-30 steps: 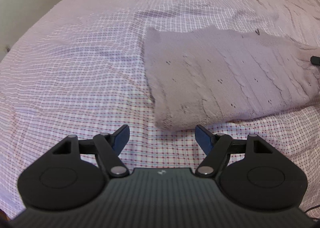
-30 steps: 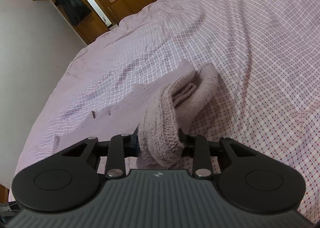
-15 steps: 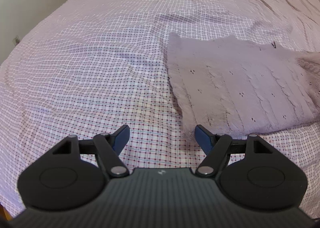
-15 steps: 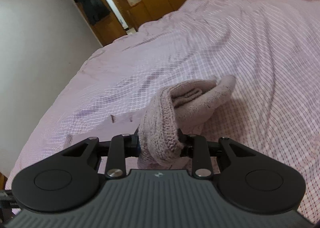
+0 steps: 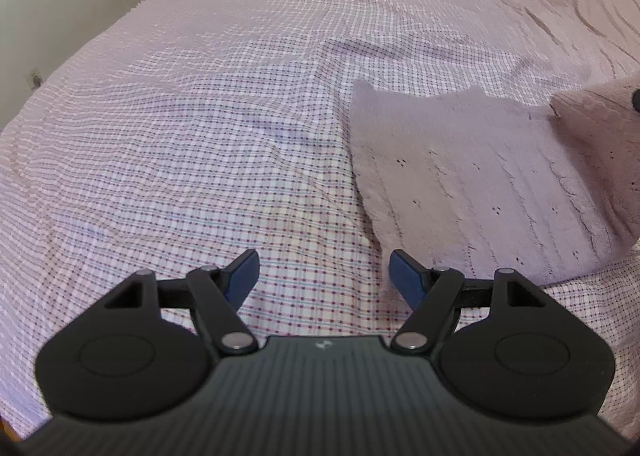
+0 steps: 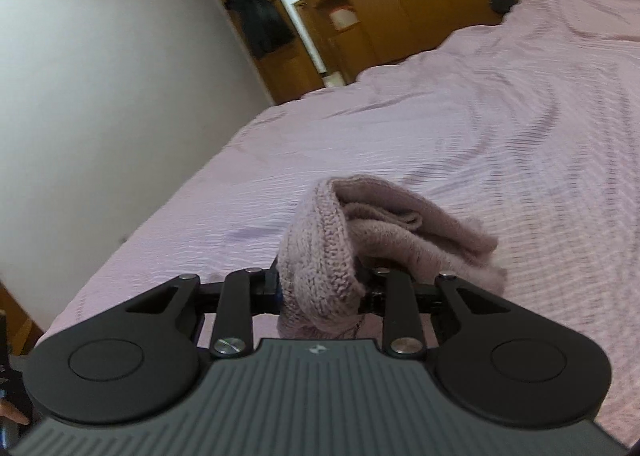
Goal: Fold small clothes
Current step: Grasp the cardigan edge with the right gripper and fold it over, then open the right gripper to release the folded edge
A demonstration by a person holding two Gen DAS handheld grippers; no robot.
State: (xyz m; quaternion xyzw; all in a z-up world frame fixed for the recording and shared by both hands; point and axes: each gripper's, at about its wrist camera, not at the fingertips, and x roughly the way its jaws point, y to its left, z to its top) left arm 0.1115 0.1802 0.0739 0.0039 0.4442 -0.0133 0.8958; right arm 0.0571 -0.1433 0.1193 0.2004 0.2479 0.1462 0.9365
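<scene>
right gripper [image 6: 320, 290]: clamped on a bunched edge of the pink knit garment [image 5: 480, 184], lifted above the checked bedspread [image 5: 200, 136]. left gripper [image 5: 324, 274]: jaws apart, empty, beside the garment's near corner. step: mid-fold; next, likely carry the edge across and lay it flat.

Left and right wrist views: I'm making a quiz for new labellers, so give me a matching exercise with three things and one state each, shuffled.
Things:
1. left hand-held gripper
2. right hand-held gripper
3. checked bedsheet

States:
A. clamped on the pink knit sweater
B. spread under the sweater
C. open, holding nothing

Pairs: 1-C, 2-A, 3-B
</scene>
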